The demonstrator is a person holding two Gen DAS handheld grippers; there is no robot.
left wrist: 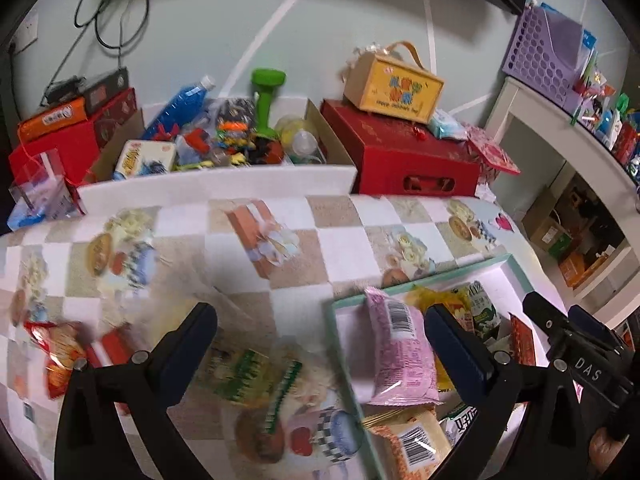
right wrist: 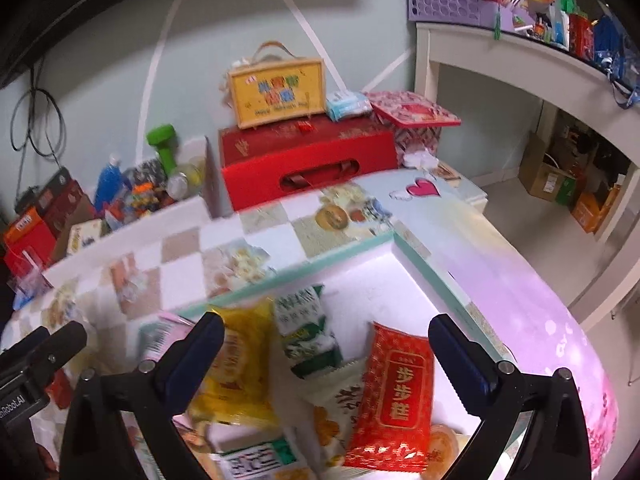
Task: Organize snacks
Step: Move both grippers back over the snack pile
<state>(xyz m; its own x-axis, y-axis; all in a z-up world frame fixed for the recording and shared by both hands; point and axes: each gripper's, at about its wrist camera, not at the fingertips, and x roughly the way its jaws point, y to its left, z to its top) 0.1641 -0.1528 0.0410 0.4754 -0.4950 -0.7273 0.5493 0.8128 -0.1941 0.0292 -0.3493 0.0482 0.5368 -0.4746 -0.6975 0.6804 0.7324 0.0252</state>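
Note:
My left gripper stands open above the tablecloth, straddling the left rim of a teal-edged white tray. Nothing is held between its fingers. Below it a green snack packet lies on the cloth, and a pink packet lies in the tray. Two red packets lie on the cloth at the left. My right gripper is open and empty over the tray. Under it lie a yellow packet, a green-and-white carton, a red packet and a white packet.
At the table's back stand a white box of toys, a red gift box and a yellow carry case. A white shelf with a purple basket is at the right. The floor drops away beyond the tray.

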